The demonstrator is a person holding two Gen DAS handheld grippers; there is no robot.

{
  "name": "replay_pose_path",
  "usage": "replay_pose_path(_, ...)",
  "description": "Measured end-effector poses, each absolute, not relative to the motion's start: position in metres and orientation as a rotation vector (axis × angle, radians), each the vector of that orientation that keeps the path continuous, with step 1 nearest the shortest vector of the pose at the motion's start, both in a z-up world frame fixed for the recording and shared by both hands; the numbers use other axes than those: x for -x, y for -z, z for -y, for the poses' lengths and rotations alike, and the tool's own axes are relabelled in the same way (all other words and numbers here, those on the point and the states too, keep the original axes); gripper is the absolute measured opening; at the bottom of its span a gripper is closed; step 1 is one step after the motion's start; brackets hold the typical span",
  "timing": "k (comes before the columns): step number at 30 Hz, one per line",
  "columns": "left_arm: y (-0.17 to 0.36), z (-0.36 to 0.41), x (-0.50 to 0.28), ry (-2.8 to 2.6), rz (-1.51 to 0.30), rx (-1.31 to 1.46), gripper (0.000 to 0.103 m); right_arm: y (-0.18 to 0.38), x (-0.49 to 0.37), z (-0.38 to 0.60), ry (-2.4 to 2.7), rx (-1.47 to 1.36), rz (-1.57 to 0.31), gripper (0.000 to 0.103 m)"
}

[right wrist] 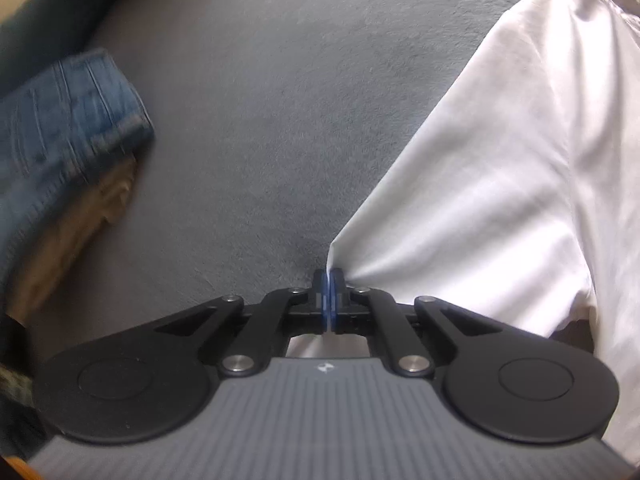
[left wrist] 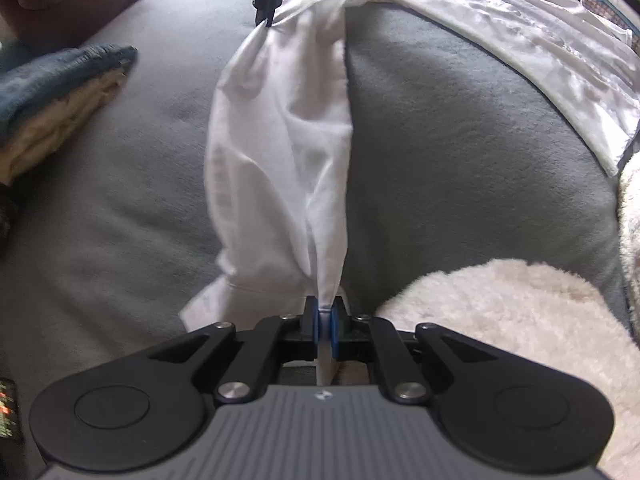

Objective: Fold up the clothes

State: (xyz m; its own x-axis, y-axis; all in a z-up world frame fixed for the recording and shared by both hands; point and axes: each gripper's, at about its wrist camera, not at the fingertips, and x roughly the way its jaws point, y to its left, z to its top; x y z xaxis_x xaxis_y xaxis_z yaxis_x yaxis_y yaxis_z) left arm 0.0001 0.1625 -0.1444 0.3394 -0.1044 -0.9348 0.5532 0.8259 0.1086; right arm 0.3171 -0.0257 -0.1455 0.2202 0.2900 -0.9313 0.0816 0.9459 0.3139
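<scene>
We hold the thin white cotton garment (left wrist: 280, 152) stretched between us over the middle of the grey plush blanket (left wrist: 460, 140). Our left gripper (left wrist: 326, 322) pinches one bunched end and our right gripper (right wrist: 329, 300) pinches the other, fingers pressed onto cloth. We judge a fold or a laying-out is in hand; either way, both pinches must hold and move together. The folded blue denim jeans (right wrist: 68, 120) sit at the blanket's edge.

You're working over a grey plush bed cover (left wrist: 460, 128). On it lie folded jeans (right wrist: 68, 120) atop what may be beige cloth (left wrist: 52, 128), a white fluffy blanket (left wrist: 520, 320) and a white garment (left wrist: 280, 140).
</scene>
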Motion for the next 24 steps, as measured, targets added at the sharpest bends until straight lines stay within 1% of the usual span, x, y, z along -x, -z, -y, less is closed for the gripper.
replay_pose_path(5, 0.147, -0.163, -0.007, 0.431, -1.136, -0.477, 0.007, 0.132, -0.329, 0.035, -0.164, -0.437, -1.228, 0.0)
replay_pose_path(9, 0.148, -0.164, -0.013, 0.418, -1.122, -0.498, 0.008, 0.144, -0.338, 0.042, -0.157, -0.53, -1.174, 0.0)
replay_pose_path(11, 0.149, -0.165, -0.015, 0.412, -1.116, -0.508, 0.012, 0.156, -0.337, 0.048, -0.185, -0.604, -1.149, 0.001)
replay_pose_path(12, 0.15, -0.165, -0.017, 0.408, -1.112, -0.514, 0.02, 0.162, -0.337, 0.051, -0.2, -0.642, -1.136, 0.004)
replay_pose_path(13, 0.15, -0.165, -0.018, 0.405, -1.109, -0.519, 0.03, 0.167, -0.334, 0.056, -0.209, -0.678, -1.134, 0.004)
replay_pose_path(15, 0.151, -0.165, -0.021, 0.399, -1.102, -0.529, 0.036, 0.175, -0.33, 0.064, -0.224, -0.734, -1.131, 0.005)
replay_pose_path(17, 0.147, -0.168, -0.016, 0.409, -1.085, -0.529, 0.04, 0.171, -0.326, 0.072, -0.248, -0.755, -1.118, 0.016)
replay_pose_path(18, 0.142, -0.172, -0.014, 0.418, -1.077, -0.512, 0.047, 0.167, -0.323, 0.076, -0.259, -0.759, -1.109, 0.031)
replay_pose_path(19, 0.138, -0.178, -0.012, 0.427, -1.072, -0.482, 0.055, 0.16, -0.318, 0.081, -0.275, -0.749, -1.087, 0.043)
replay_pose_path(20, 0.132, -0.185, -0.011, 0.427, -1.068, -0.438, 0.058, 0.152, -0.313, 0.086, -0.291, -0.736, -1.063, 0.046)
replay_pose_path(21, 0.127, -0.193, -0.012, 0.419, -1.066, -0.382, 0.064, 0.145, -0.306, 0.092, -0.31, -0.733, -1.046, 0.049)
replay_pose_path(22, 0.121, -0.201, -0.013, 0.411, -1.063, -0.326, 0.069, 0.138, -0.297, 0.099, -0.329, -0.732, -1.03, 0.049)
replay_pose_path(24, 0.11, -0.219, -0.016, 0.388, -1.055, -0.207, 0.069, 0.126, -0.278, 0.112, -0.366, -0.745, -1.013, 0.049)
